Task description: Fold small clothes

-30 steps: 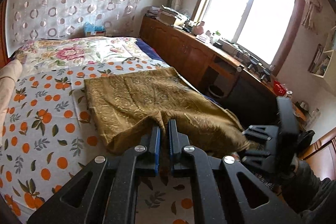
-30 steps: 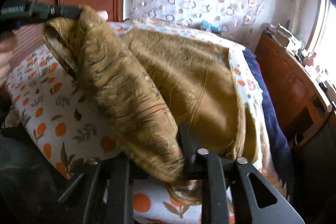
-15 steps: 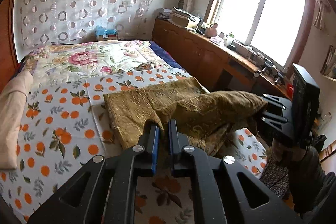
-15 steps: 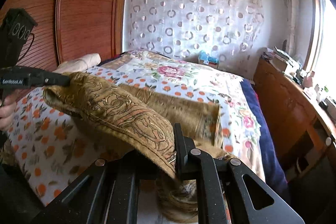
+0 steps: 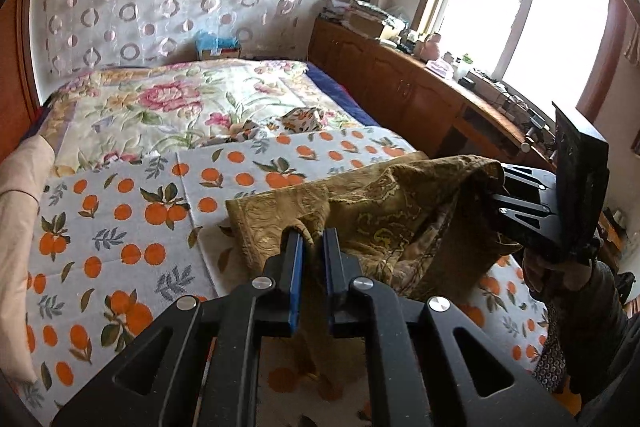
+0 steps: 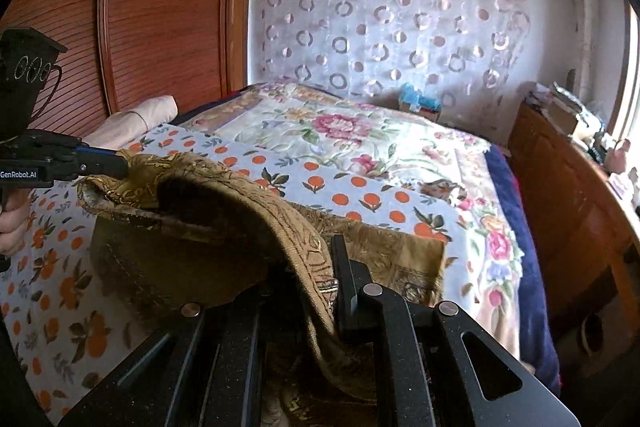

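Note:
A golden-brown patterned garment (image 5: pixel 392 211) lies partly on the orange-print sheet (image 5: pixel 120 219), its near edge lifted and hanging between my two grippers. My left gripper (image 5: pixel 313 239) is shut on one corner, the cloth pinched between its blue pads. To the right, my right gripper (image 5: pixel 496 195) grips the other corner. In the right wrist view the garment (image 6: pixel 224 195) drapes over my right gripper (image 6: pixel 316 279), hiding its left finger; my left gripper (image 6: pixel 120 161) holds the far corner at the left edge.
A floral quilt (image 5: pixel 160 99) covers the far half of the bed, with a small crumpled patterned cloth (image 5: pixel 304 117) on it. Folded beige fabric (image 5: pixel 20 195) lies along the left side. A cluttered wooden cabinet (image 5: pixel 400 83) runs under the window at the right. A wooden wardrobe (image 6: pixel 160 7) stands left.
Both grippers have lifted the garment's near edge and pulled it across the bed. The cloth that lay spread flat is now bunched and sagging between them, with less of it on the sheet.

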The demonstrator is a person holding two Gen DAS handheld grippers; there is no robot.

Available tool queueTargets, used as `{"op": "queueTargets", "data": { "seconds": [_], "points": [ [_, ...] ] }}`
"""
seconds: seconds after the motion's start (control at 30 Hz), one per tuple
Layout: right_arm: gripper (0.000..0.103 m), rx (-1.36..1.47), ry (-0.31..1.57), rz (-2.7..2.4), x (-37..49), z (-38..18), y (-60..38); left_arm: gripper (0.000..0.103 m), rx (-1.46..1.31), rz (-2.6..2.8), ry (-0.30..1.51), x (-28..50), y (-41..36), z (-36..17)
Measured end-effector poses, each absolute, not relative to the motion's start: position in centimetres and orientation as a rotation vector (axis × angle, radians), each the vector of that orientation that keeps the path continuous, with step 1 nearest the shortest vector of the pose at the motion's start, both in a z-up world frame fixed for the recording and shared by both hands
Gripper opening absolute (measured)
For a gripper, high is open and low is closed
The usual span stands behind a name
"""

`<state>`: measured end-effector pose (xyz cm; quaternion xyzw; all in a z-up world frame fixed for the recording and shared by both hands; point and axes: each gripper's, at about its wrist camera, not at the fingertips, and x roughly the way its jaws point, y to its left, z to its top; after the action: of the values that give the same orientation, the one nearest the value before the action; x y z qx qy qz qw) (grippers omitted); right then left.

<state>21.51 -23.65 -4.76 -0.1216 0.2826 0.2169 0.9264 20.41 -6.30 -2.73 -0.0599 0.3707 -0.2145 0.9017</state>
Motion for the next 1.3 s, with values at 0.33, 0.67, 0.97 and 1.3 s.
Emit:
{"op": "queueTargets", "data": {
  "seconds": [0.33, 0.67, 0.97, 1.3],
  "points": [
    [0.013, -0.219, 0.673, 0.440, 25.1, -5.4, -23.7, 0.010, -0.135, -0.424, 0.839, 22.5, -5.4, -5.9],
    [0.013, -0.244, 0.651, 0.467, 26.4, -2.9, -22.4, 0.045, -0.166, -0.396, 0.775, 22.1, -3.6, -4.6],
    [0.058, -0.180, 0.633, 0.408, 26.2, -1.7, -22.9, 0.058, -0.139, -0.380, 0.770, 21.9, -3.3, -4.5],
    [0.063, -0.206, 0.599, 0.331, 21.9, 0.7, -26.2, 0.059, -0.060, -0.412, 0.792, 22.2, -5.1, -4.5]
  ]
}}
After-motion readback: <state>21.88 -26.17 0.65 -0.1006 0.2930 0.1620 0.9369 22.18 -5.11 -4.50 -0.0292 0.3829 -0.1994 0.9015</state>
